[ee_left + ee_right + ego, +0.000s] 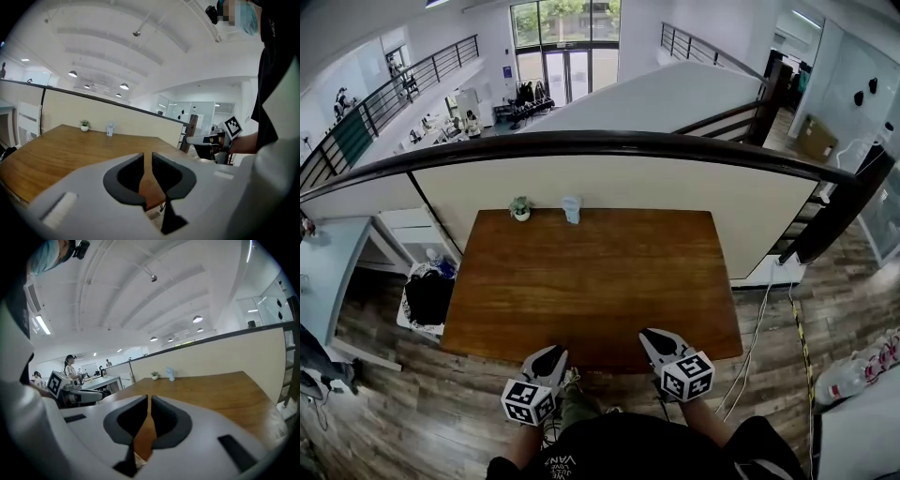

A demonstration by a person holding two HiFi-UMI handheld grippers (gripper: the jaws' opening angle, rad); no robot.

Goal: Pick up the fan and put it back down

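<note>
The fan (572,208) stands at the counter's (591,281) far edge, ahead of our left hand-held gripper (548,359) (barely spread, empty); our right hand-held gripper (656,337) is pressed together.

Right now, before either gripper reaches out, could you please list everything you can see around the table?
table: one, brown wood, centre of the head view
fan: one, pale blue, standing at the table's far edge
potted plant: one, green in a white pot, far edge, left of the fan
handrail: one, dark, atop the cream half wall behind the table
bin: one, white, holding something black, floor left of the table
cable: white, floor right of the table
left gripper: grey, at the near edge, jaws slightly apart, empty
right gripper: grey, at the near edge, jaws almost together, empty
</note>
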